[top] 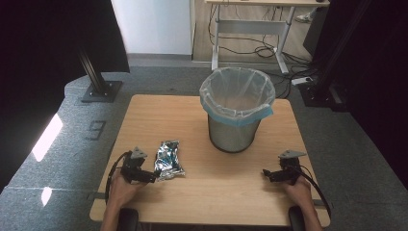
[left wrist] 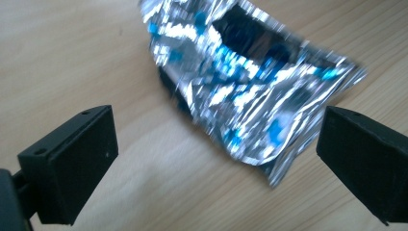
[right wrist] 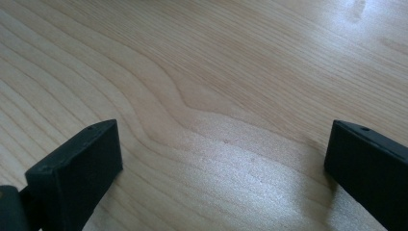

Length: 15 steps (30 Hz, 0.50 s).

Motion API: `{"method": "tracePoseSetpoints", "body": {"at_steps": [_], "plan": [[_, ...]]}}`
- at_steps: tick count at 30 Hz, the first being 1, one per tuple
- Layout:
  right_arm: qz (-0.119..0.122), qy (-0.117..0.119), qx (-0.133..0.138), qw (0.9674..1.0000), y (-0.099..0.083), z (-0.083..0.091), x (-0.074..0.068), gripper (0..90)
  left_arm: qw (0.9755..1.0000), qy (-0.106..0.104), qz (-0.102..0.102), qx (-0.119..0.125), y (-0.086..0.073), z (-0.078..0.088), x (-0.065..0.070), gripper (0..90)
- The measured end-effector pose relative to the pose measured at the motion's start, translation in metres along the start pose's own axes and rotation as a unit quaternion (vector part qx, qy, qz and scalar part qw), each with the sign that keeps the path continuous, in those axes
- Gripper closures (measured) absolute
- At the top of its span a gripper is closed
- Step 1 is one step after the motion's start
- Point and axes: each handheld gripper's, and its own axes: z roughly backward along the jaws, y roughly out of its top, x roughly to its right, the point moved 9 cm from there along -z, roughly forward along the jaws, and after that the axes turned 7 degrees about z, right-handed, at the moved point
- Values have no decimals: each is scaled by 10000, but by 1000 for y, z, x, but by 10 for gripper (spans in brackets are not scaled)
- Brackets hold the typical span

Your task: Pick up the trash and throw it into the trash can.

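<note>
A crumpled silver and blue foil wrapper [top: 168, 160] lies flat on the wooden table [top: 211, 192], left of centre. My left gripper [top: 153, 177] is low at the wrapper's near end, open, its black jaws wide apart. In the left gripper view the wrapper [left wrist: 250, 86] lies ahead, its near corner reaching in between the jaws, nothing pinched. My right gripper [top: 266, 174] rests low at the table's right front, open over bare wood [right wrist: 221, 120]. A metal bin [top: 237, 108] lined with a clear bag stands upright at the table's far middle.
The table's edges drop to grey carpet [top: 72, 154] on all sides. A black stand base [top: 100, 89] is on the floor at far left. A desk frame with cables [top: 250, 43] stands behind the table.
</note>
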Motion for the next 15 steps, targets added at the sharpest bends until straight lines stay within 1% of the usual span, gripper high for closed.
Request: {"method": "tracePoseSetpoints", "body": {"at_steps": [3,5,6,8,11,15], "plan": [[2,1,0,10000,0,0,0,0,9999,-114,-72,10,13,1,8,10],[2,1,0,10000,0,0,0,0,9998,-163,-110,4,20,-1,13,16],[2,1,0,10000,0,0,0,0,9997,-184,-163,-12,23,-3,16,19],[2,2,1,10000,0,0,0,0,9996,-225,-177,-24,27,-8,21,27],[3,1,2,10000,0,0,0,0,9992,-298,-251,-86,33,-17,28,45],[4,1,1,10000,0,0,0,0,9989,-366,-264,-153,38,-32,40,73]]}}
